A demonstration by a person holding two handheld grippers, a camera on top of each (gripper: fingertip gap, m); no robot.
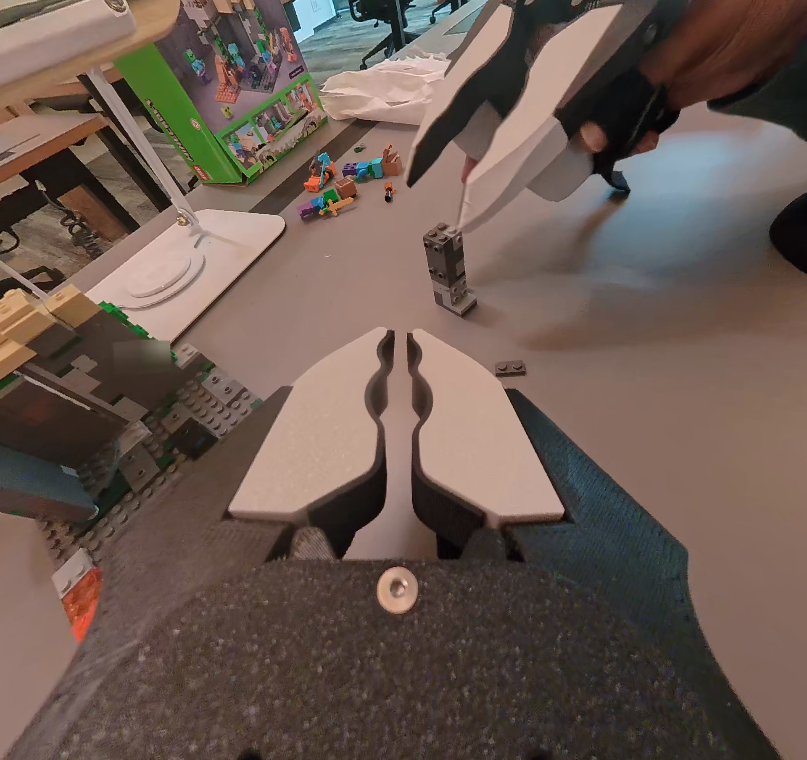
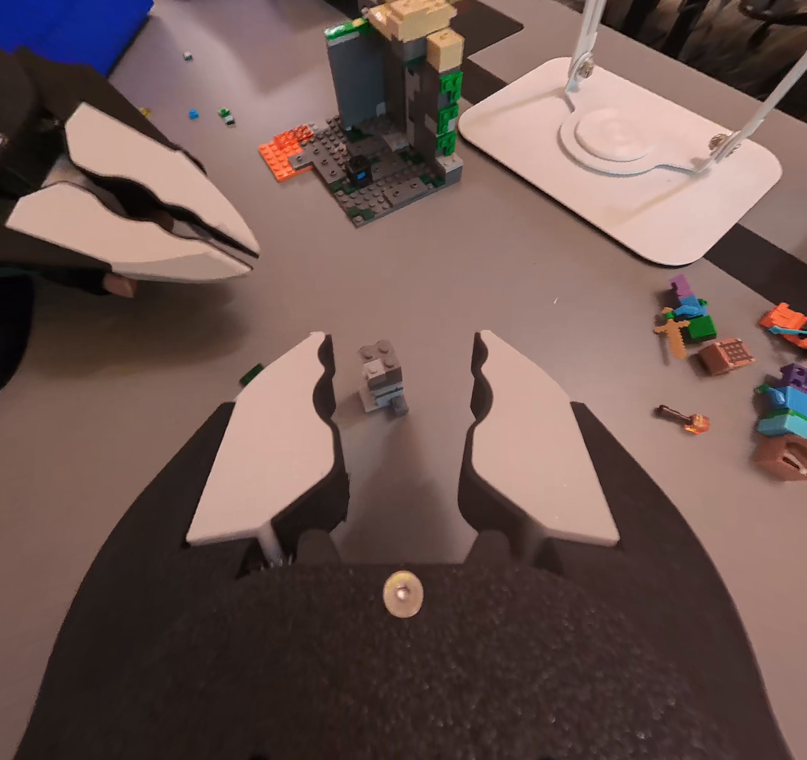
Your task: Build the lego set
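Note:
A small grey Lego column [image 2: 384,379] stands upright on the grey table. It also shows in the left wrist view [image 1: 450,270]. My right gripper [image 2: 401,339] is open, with the column between its fingers and touching neither; in the left wrist view the right gripper [image 1: 436,205] hovers at the column's top. My left gripper [image 1: 399,337] is shut and empty, low over the table in front of the column. It shows at the left of the right wrist view [image 2: 253,254]. A small dark grey plate [image 1: 511,368] lies by its right finger. The large Lego build [image 2: 393,106] stands behind.
A white lamp base [image 2: 611,163] lies right of the build. Loose minifigures and small parts [image 2: 690,320] and a torch piece [image 2: 683,418] lie at the right. A Lego box [image 1: 227,75] and white bags [image 1: 388,93] are at the back. A blue bin [image 2: 65,5] stands far left. Both grippers' tips are roughly 8 cm from the small dark grey plate [image 1: 511,368].

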